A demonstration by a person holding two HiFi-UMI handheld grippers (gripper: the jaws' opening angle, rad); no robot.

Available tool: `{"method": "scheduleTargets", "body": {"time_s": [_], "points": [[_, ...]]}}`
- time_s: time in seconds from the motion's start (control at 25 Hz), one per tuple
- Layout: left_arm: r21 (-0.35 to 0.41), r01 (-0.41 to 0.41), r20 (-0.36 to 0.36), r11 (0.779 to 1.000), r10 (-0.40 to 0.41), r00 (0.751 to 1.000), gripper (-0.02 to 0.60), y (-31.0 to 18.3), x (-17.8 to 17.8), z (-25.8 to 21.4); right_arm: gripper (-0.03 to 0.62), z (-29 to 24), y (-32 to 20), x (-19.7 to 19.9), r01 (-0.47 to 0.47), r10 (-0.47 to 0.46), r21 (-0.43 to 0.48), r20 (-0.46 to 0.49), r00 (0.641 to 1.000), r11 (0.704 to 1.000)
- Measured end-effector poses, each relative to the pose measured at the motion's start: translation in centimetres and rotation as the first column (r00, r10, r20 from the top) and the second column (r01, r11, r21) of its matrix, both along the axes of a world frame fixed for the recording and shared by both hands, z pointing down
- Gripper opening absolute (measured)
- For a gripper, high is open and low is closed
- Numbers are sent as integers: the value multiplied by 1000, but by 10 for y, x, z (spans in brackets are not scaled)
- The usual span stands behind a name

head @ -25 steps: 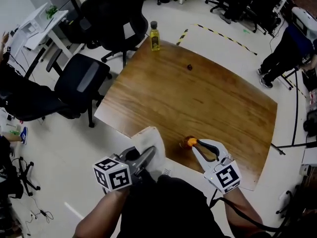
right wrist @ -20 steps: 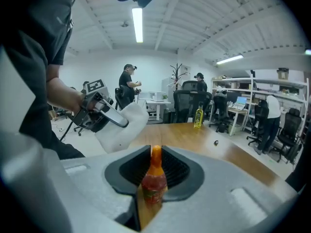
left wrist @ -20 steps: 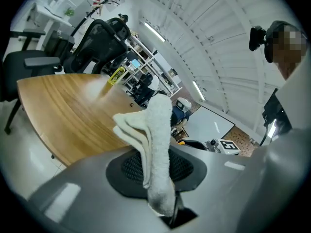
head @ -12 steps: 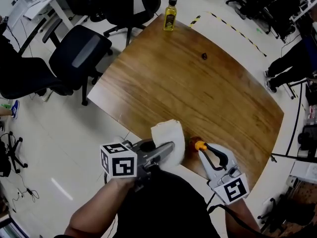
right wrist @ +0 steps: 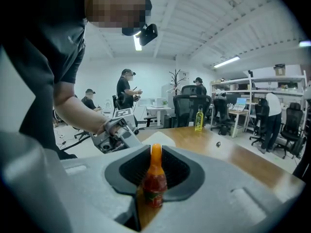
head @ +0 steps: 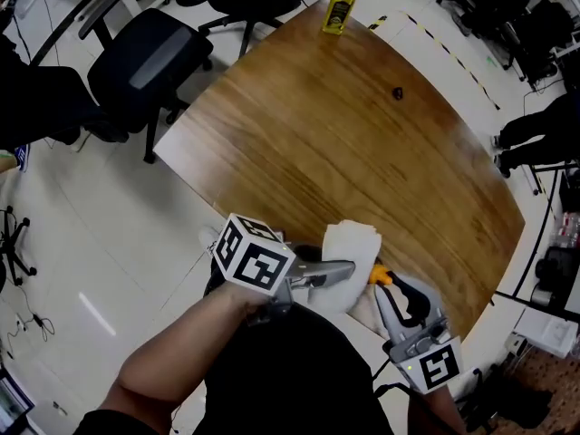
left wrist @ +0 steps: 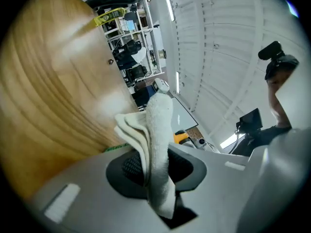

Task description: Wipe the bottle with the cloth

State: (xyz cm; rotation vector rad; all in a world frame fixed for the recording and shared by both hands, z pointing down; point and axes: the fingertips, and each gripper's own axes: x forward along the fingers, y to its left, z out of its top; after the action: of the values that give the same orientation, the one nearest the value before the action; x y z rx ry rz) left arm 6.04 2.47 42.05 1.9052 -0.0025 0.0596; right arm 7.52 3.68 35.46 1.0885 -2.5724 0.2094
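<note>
At the near edge of the table (head: 362,134), the right gripper (head: 388,288) stays clamped on the small upright red bottle (right wrist: 154,178). The left gripper (head: 337,270), pinching the folded white cloth (head: 352,241), has swung right. The cloth, earlier apart, now sits just beside the bottle's orange cap.

left claw (head: 347,269), right claw (head: 381,285) clamped

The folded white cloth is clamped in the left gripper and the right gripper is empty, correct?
No. The right gripper is not empty: the right gripper view shows its jaws shut on a small red bottle with an orange cap. The folded white cloth is indeed clamped in the left gripper.
</note>
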Motion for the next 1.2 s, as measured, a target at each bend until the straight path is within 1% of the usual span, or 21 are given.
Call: {"method": "scheduleTargets", "body": {"time_s": [0.28, 0.44, 0.6, 0.68, 0.8, 0.84, 0.96, 1.0, 1.08, 1.2], "points": [[26, -22, 2, 999, 22, 1000, 100, -6, 3, 4, 55, 1, 0, 2, 0, 0, -7, 12, 1000, 1000], [9, -27, 6, 1000, 27, 1000, 100, -9, 1, 8, 55, 1, -1, 1, 1, -1, -9, 14, 1000, 1000], [6, -3, 47, 1000, 3, 999, 100, -15, -2, 19, 55, 2, 0, 2, 0, 0, -5, 15, 1000, 1000], [13, 5, 86, 1000, -6, 996, 100, -17, -3, 27, 55, 1, 1, 2, -3, 3, -3, 15, 1000, 1000], [53, -1, 193, 999, -10, 981, 99, -18, -3, 47, 55, 1, 1, 2, -3, 3, -4, 12, 1000, 1000], [64, -4, 219, 998, -11, 976, 98, -18, -2, 51, 55, 1, 2, 2, -3, 3, -4, 12, 1000, 1000], [83, -2, 259, 997, -20, 966, 98, -19, -1, 59, 55, 3, 2, 1, -2, 2, -4, 8, 1000, 1000], [94, -5, 283, 996, -22, 959, 98, -20, -1, 63, 55, 4, 2, 1, -3, 3, -4, 9, 1000, 1000], [124, -23, 351, 992, -23, 936, 98, -22, -1, 71, 55, 4, 1, 0, -7, 7, -1, 12, 1000, 1000], [168, -61, 449, 984, -21, 893, 97, -21, 0, 85, 55, 5, 2, 0, -11, 11, 3, 11, 1000, 1000]]}}
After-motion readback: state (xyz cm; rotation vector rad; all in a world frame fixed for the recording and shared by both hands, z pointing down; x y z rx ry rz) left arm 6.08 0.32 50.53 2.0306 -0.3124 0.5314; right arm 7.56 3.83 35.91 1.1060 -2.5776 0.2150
